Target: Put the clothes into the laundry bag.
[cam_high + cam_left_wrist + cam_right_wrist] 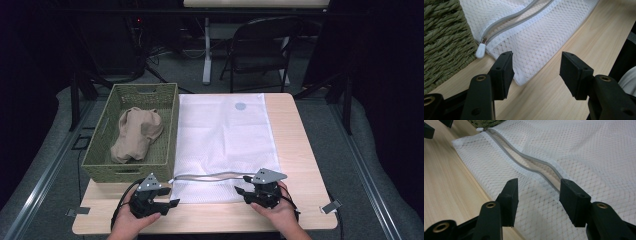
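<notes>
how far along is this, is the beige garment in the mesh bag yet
Not yet. Done: the white mesh bag lies flat on the table with its zipper open. In hand: nothing; the left gripper and right gripper are open at the bag's near edge, by the opening. Left: the beige garment sits in the green basket, to be bagged.

On the surface (300, 150): one white mesh bag (222, 140) with one grey zipper (210, 176), one woven green basket (167, 130) holding one beige garment (136, 134), two claws, left claw (167, 200) and right claw (241, 186).
</notes>
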A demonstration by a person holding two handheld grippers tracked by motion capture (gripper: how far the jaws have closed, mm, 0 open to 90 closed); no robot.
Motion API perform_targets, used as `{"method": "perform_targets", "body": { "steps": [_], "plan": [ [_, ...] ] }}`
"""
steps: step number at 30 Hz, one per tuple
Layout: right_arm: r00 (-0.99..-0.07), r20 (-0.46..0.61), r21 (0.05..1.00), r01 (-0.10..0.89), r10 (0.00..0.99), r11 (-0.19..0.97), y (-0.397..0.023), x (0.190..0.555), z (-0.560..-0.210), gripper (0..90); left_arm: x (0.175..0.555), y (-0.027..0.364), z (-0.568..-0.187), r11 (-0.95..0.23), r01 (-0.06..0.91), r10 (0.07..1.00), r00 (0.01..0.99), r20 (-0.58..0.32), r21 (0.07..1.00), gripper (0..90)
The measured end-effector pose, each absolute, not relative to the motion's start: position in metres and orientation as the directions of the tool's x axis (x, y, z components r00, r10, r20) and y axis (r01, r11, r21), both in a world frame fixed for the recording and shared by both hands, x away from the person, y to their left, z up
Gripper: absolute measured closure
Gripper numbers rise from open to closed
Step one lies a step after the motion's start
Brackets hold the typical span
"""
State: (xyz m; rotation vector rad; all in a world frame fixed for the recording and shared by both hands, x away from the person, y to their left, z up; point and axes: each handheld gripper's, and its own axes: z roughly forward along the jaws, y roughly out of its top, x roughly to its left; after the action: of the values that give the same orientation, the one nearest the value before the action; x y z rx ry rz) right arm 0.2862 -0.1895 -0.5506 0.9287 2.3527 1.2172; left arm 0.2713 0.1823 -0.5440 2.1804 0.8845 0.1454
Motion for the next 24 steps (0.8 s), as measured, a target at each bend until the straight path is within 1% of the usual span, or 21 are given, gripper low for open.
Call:
{"method": "perform_targets", "body": {
  "steps": [8,12,19,21,24],
  "plan": [
    [-0.728,0.002,0.817,0.396,0.685,0.419,-0.192,0.285,-0.55,48.6,0.272,0.181,-0.543,-0.473,0.539,0.63,0.76,-0.161,0.697,44.0],
    [-0.728,0.005,0.819,0.396,0.686,0.415,-0.192,0.286,-0.549,48.4,0.27,0.183,-0.543,-0.46,0.547,0.635,0.753,-0.171,0.699,44.0],
    [-0.741,-0.001,0.817,0.387,0.672,0.428,-0.189,0.287,-0.549,46.2,0.268,0.185,-0.539,-0.463,0.548,0.644,0.748,-0.16,0.696,43.8],
    [-0.74,-0.001,0.82,0.385,0.673,0.424,-0.188,0.287,-0.549,46.0,0.266,0.184,-0.536,-0.464,0.55,0.651,0.743,-0.154,0.694,42.4],
    [-0.735,0.001,0.822,0.387,0.678,0.418,-0.189,0.287,-0.549,45.6,0.265,0.184,-0.529,-0.441,0.564,0.658,0.732,-0.176,0.698,40.3]
  ]
}}
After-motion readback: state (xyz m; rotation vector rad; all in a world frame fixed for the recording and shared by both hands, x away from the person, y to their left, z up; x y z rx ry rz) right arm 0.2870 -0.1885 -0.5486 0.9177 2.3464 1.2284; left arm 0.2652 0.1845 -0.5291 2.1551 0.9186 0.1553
